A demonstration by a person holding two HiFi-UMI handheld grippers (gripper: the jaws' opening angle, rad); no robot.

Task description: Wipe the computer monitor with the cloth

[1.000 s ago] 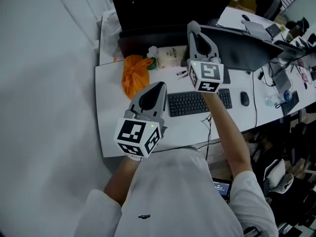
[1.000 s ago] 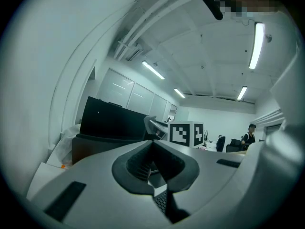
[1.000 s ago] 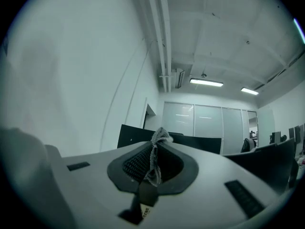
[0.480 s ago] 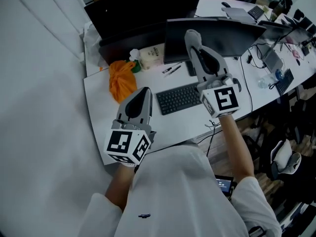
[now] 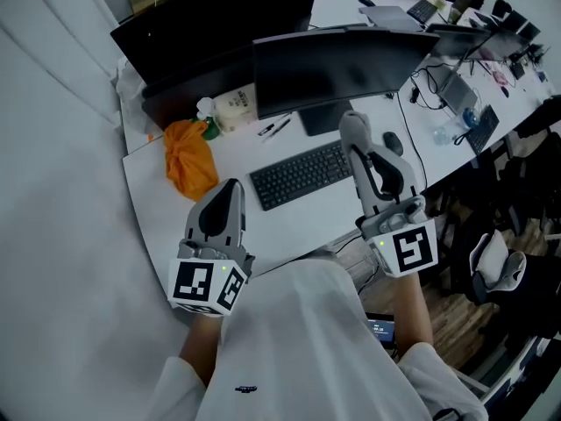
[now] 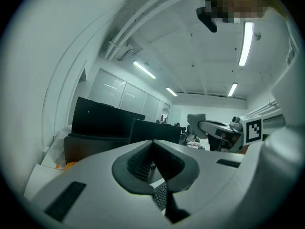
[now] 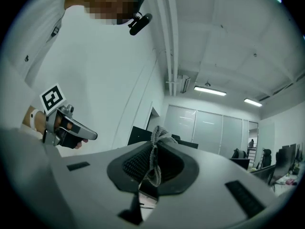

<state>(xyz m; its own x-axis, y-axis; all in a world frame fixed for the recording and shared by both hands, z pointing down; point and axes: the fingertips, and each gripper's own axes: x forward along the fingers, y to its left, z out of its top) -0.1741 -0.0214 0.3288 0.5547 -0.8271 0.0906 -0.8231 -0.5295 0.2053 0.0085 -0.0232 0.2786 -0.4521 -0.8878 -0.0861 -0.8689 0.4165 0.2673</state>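
The black computer monitor (image 5: 337, 64) stands on the white desk (image 5: 166, 213), a second dark monitor (image 5: 210, 24) behind it. My right gripper (image 5: 353, 134) hangs above the desk's front edge, right of the keyboard (image 5: 302, 174), shut on a grey cloth (image 5: 347, 120). In the right gripper view the cloth (image 7: 153, 163) shows pinched between the jaws of that gripper (image 7: 156, 140). It is short of the screen, not touching it. My left gripper (image 5: 230, 187) is shut on nothing over the desk's near left part. In the left gripper view its jaws meet at the tip of the gripper (image 6: 152, 143).
An orange bag (image 5: 188, 160) lies at the desk's left, a white pack (image 5: 235, 108) and a small bottle (image 5: 207, 110) behind it. Pens (image 5: 276, 127) lie before the monitor's stand and a mouse (image 5: 392, 143) right of the keyboard. Further desks with cables and gear run to the right.
My right gripper has drawn back with the cloth from in front of the monitor toward the desk's front edge. The left gripper has dropped slightly nearer. The head camera has swung.
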